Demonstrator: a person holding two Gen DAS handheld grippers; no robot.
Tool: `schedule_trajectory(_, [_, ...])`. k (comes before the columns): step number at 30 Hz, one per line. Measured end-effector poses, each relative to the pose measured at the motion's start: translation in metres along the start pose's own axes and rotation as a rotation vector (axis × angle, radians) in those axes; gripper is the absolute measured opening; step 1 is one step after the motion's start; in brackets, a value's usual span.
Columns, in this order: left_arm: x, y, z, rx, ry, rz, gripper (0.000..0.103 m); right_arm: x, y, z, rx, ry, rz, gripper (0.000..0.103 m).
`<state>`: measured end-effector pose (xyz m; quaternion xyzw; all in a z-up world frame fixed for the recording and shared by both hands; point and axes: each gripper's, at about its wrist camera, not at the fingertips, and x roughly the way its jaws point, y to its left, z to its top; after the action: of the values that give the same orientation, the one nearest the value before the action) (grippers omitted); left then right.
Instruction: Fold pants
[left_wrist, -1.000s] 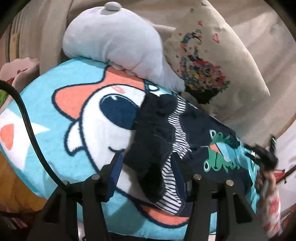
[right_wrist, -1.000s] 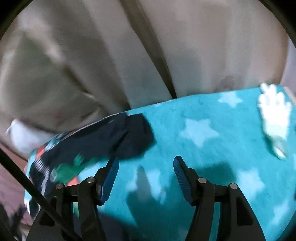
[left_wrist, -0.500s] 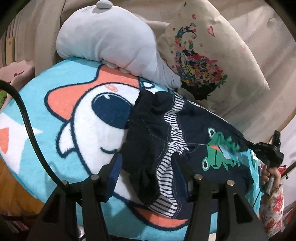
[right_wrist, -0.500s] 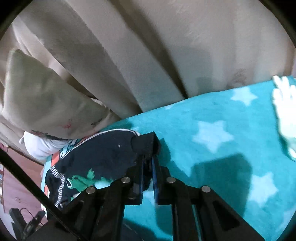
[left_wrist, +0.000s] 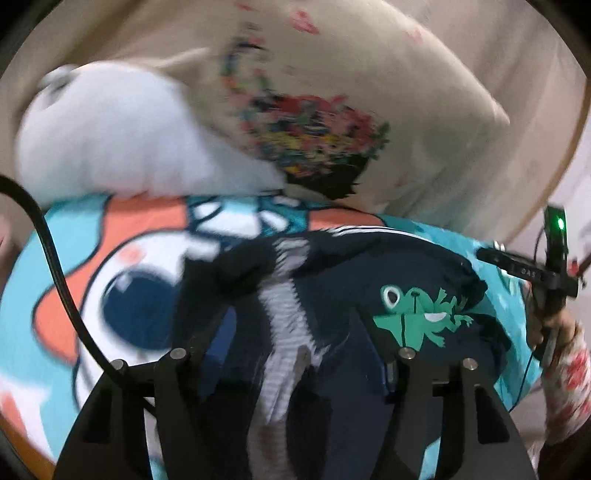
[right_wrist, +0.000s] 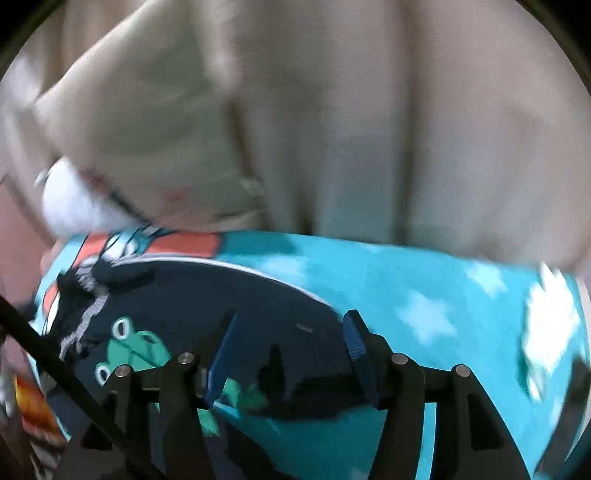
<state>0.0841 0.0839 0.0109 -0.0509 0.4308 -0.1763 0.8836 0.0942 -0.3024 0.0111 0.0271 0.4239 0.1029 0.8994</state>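
My left gripper (left_wrist: 291, 325) has its fingers spread wide over the navy frog-print pants (left_wrist: 369, 280), which lie on a teal cartoon blanket (left_wrist: 74, 236). My right gripper (right_wrist: 288, 328) fingers are also spread above the pants, gripping nothing.

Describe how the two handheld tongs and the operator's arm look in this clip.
Both tongs, left and right, are matte black linkages with silver pivot screws and ribbed blue pads. A black cable trails left. The operator's sleeve is white with red florals.
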Motion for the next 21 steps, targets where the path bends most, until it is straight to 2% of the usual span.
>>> schedule_trajectory(3, [0.033,-0.01,0.03,0.054,0.065,-0.04,0.062,0.032,0.03,0.02,-0.123,0.062,0.037,0.062])
schedule_trajectory(7, [0.073,-0.02,0.056,0.162,0.134,-0.029,0.062,0.077,0.053,0.042,-0.246,0.122,0.037,0.062])
schedule_trajectory(11, [0.118,-0.028,0.058,0.287,0.254,-0.042,0.062,0.116,0.06,0.051,-0.304,0.202,0.052,0.062])
schedule_trajectory(14, [0.144,-0.023,0.054,0.299,0.321,-0.025,0.062,0.139,0.06,0.047,-0.311,0.257,0.072,0.062])
schedule_trajectory(16, [0.146,-0.021,0.053,0.292,0.303,-0.027,0.062,0.142,0.063,0.044,-0.323,0.227,0.082,0.063])
schedule_trajectory(17, [0.145,-0.02,0.053,0.288,0.301,-0.018,0.051,0.14,0.064,0.044,-0.326,0.219,0.092,0.063])
schedule_trajectory(18, [0.144,-0.02,0.052,0.287,0.29,0.005,0.035,0.14,0.065,0.043,-0.323,0.221,0.101,0.061])
schedule_trajectory(20, [0.139,-0.019,0.052,0.273,0.277,0.013,0.019,0.139,0.068,0.042,-0.309,0.225,0.14,0.035])
schedule_trajectory(21, [0.137,-0.019,0.051,0.265,0.271,0.016,0.013,0.137,0.07,0.042,-0.288,0.237,0.171,0.011])
